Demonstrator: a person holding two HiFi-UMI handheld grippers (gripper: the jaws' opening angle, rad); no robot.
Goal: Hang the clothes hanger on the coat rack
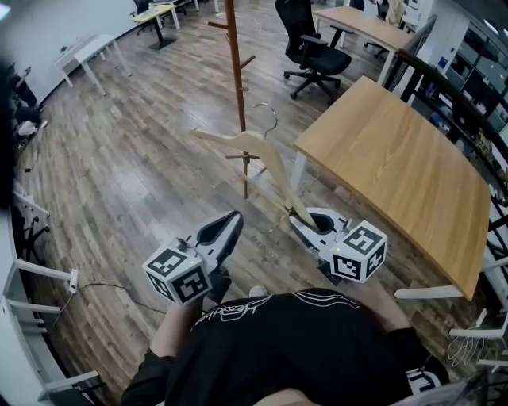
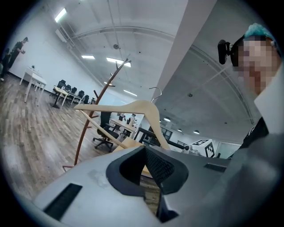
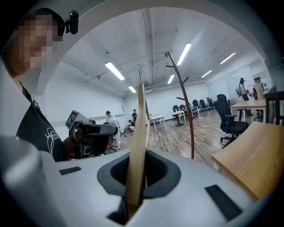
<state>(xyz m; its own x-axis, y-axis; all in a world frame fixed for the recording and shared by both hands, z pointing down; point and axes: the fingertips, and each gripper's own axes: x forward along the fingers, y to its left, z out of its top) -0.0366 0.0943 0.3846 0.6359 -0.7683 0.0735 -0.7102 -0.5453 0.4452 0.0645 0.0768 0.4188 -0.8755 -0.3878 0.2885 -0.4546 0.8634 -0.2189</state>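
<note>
A pale wooden clothes hanger (image 1: 266, 155) with a metal hook (image 1: 272, 119) is held up in the air, and my right gripper (image 1: 305, 223) is shut on the end of one of its arms. In the right gripper view the hanger's arm (image 3: 136, 142) stands edge-on, clamped between the dark pads. The brown wooden coat rack (image 1: 236, 71) stands on the floor just beyond the hanger, apart from the hook. My left gripper (image 1: 231, 225) is beside the right one, shut and holding nothing. From the left gripper view the hanger (image 2: 133, 108) and the coat rack (image 2: 95, 115) show ahead.
A wooden table (image 1: 397, 166) stands close on the right, its corner next to the hanger. A black office chair (image 1: 313, 47) and more desks (image 1: 361, 24) are behind the rack. White tables (image 1: 87, 51) stand far left. The floor is wood plank.
</note>
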